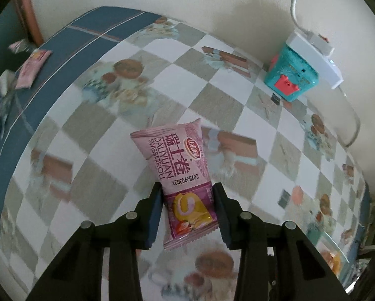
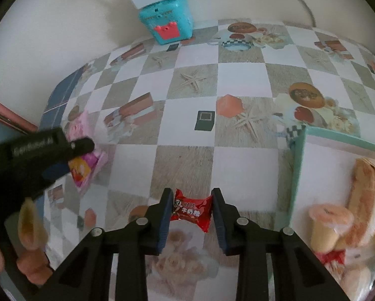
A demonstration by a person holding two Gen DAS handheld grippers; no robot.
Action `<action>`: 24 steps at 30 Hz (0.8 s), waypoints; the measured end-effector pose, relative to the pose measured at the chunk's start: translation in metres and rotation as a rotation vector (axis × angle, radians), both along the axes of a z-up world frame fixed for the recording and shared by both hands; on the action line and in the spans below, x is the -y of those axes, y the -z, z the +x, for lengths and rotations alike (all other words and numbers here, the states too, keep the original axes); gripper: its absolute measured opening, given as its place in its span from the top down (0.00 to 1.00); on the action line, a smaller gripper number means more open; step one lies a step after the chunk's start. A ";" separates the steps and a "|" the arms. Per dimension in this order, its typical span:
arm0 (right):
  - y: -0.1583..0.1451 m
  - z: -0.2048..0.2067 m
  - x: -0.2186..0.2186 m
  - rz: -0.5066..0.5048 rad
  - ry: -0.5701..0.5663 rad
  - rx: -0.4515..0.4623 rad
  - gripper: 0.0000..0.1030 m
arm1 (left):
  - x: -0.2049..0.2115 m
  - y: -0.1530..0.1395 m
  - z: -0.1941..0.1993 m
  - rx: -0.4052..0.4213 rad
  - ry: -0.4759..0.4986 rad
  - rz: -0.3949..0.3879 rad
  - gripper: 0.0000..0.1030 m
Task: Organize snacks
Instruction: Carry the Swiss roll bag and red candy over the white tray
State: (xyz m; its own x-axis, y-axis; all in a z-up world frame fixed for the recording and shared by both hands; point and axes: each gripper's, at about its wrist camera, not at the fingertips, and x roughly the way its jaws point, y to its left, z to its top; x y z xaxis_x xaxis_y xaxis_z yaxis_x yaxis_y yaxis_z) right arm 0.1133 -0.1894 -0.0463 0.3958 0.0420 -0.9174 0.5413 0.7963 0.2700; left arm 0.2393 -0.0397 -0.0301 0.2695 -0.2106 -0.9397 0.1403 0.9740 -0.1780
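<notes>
Both grippers are loaded: the left gripper [image 1: 187, 198] is pinched on the pink roll pack [image 1: 179, 173] at its lower half, lifted off the table [image 1: 227, 75], and the right gripper [image 2: 191, 200] is squeezed on the red candy [image 2: 191, 209]. Both look light, crinkly and slippery, so I'd grip mid-body, not the sealed ends. The tray [image 2: 297, 165] sits right beside the candy.

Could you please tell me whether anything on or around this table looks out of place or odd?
Yes: a few snack packets lie loose on the blue surface past the table's far-left edge, away from the green tray that holds the other snacks. I see nothing spilled or torn.
</notes>
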 end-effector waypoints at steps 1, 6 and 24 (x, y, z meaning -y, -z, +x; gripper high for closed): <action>-0.006 -0.004 -0.002 0.001 0.003 0.002 0.68 | -0.005 -0.005 -0.009 -0.004 -0.005 -0.006 0.60; -0.042 -0.030 -0.014 -0.025 0.026 0.017 0.68 | -0.018 -0.029 -0.045 -0.002 -0.007 -0.023 0.60; -0.114 -0.156 -0.025 -0.091 0.155 0.127 0.68 | -0.007 -0.083 -0.165 0.103 0.147 -0.096 0.60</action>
